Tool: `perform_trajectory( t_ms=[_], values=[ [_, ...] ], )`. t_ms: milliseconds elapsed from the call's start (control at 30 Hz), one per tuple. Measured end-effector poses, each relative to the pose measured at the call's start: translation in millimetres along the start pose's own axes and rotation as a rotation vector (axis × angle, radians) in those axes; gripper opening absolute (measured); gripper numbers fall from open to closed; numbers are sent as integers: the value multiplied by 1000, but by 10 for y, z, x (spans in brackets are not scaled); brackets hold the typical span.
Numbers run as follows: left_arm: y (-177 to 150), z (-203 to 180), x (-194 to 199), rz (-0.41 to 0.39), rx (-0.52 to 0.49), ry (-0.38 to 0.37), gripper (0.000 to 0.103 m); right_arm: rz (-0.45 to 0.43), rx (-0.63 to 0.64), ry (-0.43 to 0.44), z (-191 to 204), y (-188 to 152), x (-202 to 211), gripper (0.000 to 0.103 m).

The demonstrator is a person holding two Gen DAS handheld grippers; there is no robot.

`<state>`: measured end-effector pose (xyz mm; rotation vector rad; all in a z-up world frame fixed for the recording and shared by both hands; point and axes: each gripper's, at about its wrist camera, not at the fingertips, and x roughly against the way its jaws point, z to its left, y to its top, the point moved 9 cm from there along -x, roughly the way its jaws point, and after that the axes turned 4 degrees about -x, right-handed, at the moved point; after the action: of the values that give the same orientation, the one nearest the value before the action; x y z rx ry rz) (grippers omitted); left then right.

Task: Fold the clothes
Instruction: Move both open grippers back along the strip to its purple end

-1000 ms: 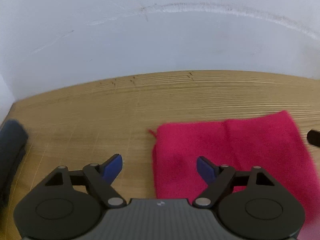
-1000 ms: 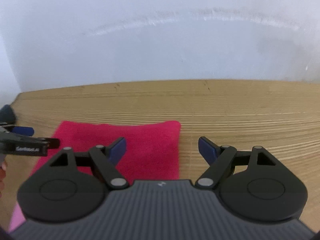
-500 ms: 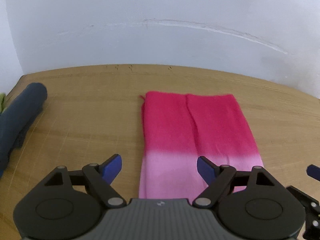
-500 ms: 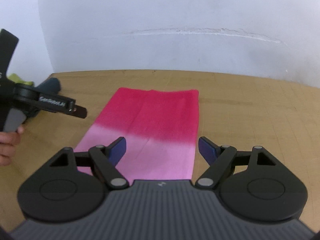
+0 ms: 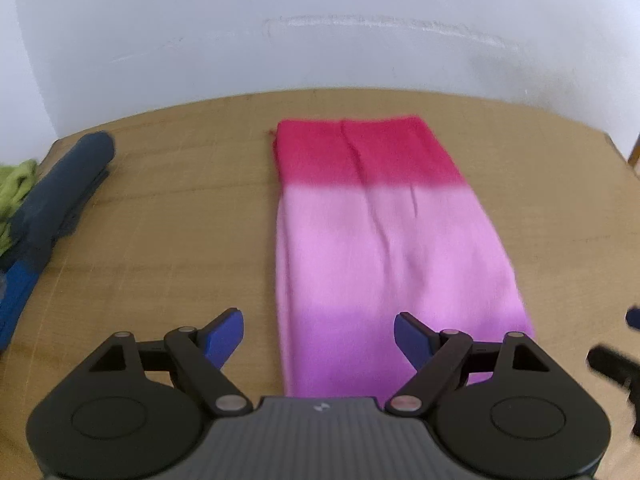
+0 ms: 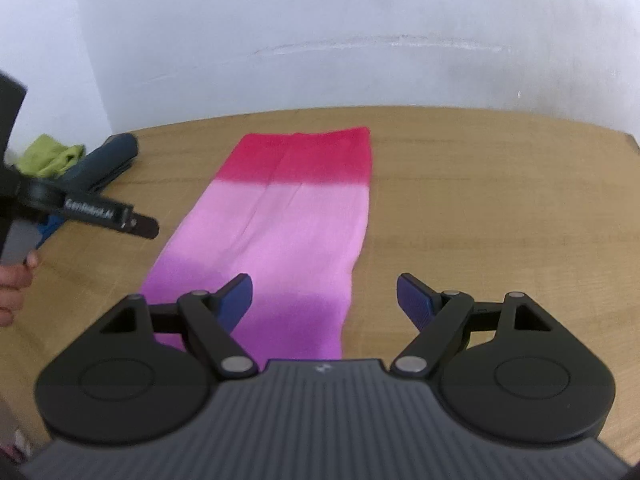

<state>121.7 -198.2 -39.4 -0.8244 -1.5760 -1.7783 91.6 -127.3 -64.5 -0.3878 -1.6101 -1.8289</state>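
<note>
Pulling back along the cloth point(image 5: 384, 248), both hands have retreated from its red far end to its purple near end; left gripper point(image 5: 319, 334) and right gripper point(image 6: 324, 296) hang wide apart, empty, over the worktop point(image 6: 500, 208), likely ready for the next fold.

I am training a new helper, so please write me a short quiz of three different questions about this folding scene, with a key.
1. True or false: the right gripper holds the pink cloth.
2. Which colour is the far end of the cloth: A red, B purple, C green?
3. What lies at the left edge of the table, beside the lime green cloth?

Key:
1. False; its fingers stand open and empty, as do those of the left gripper.
2. A.
3. A folded dark blue garment.
</note>
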Motion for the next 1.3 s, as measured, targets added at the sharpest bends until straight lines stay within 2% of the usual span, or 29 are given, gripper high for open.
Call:
perform_trajectory(
  t_ms=[233,400,500,733,1100,1300],
  values=[
    [-1114,-31,231,138,67,-1,85,81,4,62,-57,-708,463,81],
    [-1513,-75,344,187,74,52,84,143,-16,75,-73,-1094,573,81],
    [-1621,-87,404,192,72,63,84,168,-22,78,-55,-1210,551,81],
    [-1706,-79,353,198,44,38,84,212,-45,67,31,-1387,462,81],
    [-1748,-110,307,191,26,-17,85,228,-57,22,144,-1441,383,82],
    [-1772,-131,356,163,15,-59,85,204,-152,86,165,-1388,423,81]
  ],
)
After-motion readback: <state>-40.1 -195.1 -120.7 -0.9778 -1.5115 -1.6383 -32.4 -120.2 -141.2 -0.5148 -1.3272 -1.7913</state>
